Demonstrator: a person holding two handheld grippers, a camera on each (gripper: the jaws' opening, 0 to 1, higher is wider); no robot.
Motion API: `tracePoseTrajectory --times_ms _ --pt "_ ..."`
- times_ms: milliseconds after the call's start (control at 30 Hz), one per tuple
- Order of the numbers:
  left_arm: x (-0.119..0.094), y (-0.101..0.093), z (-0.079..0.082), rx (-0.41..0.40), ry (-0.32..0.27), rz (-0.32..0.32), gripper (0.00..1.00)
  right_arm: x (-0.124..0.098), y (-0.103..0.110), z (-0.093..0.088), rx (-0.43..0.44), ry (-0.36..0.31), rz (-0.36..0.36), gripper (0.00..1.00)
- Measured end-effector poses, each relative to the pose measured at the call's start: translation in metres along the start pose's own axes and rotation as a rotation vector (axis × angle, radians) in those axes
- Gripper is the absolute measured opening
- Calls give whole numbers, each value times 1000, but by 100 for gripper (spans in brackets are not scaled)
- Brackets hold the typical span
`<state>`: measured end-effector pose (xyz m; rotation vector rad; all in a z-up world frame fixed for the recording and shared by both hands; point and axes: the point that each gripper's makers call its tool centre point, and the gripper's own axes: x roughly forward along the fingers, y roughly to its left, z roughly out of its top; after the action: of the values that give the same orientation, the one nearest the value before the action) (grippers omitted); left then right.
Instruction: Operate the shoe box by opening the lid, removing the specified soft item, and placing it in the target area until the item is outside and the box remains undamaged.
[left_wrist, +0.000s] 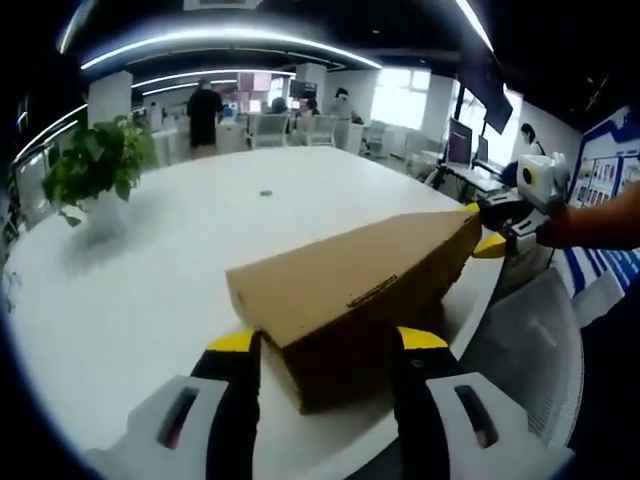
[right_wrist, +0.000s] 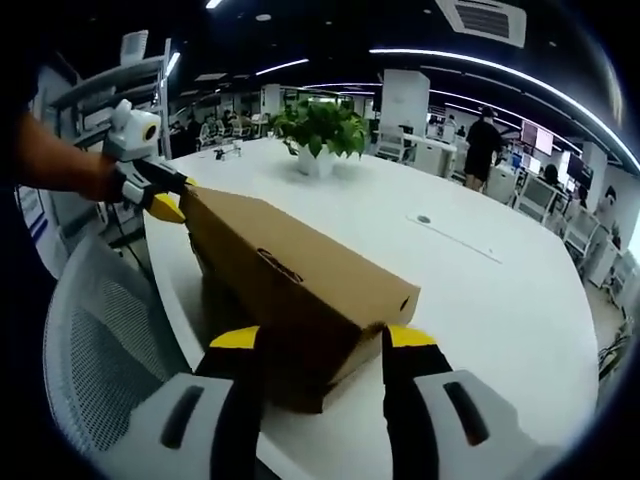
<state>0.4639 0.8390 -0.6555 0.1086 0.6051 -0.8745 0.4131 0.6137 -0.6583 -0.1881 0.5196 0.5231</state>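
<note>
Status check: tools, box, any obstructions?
Left tool and right tool open, one at each end of the closed brown cardboard shoe box. Lid down, box at the white table's edge. Potted green plant and mesh chair nearby, not blocking.

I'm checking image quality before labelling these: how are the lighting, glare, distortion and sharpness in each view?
Left gripper view: ceiling light strips bow into arcs from the fisheye, bright windows wash out behind, the white table glares softly, and the plant looks smeared. Right gripper view: the shoe box is reasonably sharp and evenly lit, shading the table beside it; the mesh chair bends near the edge.
</note>
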Motion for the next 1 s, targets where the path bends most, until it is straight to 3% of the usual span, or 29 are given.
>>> tracePoseTrajectory --times_ms 533,667,1000 --pt "-9 5 41 39 -74 33 52 -4 -20 22 -26 -79 -105 27" --pt "-9 4 56 130 -96 45 51 -4 -29 29 -27 -98 -134 22" --pt "-8 10 73 109 -131 43 50 -2 -50 43 -17 -115 -189 10"
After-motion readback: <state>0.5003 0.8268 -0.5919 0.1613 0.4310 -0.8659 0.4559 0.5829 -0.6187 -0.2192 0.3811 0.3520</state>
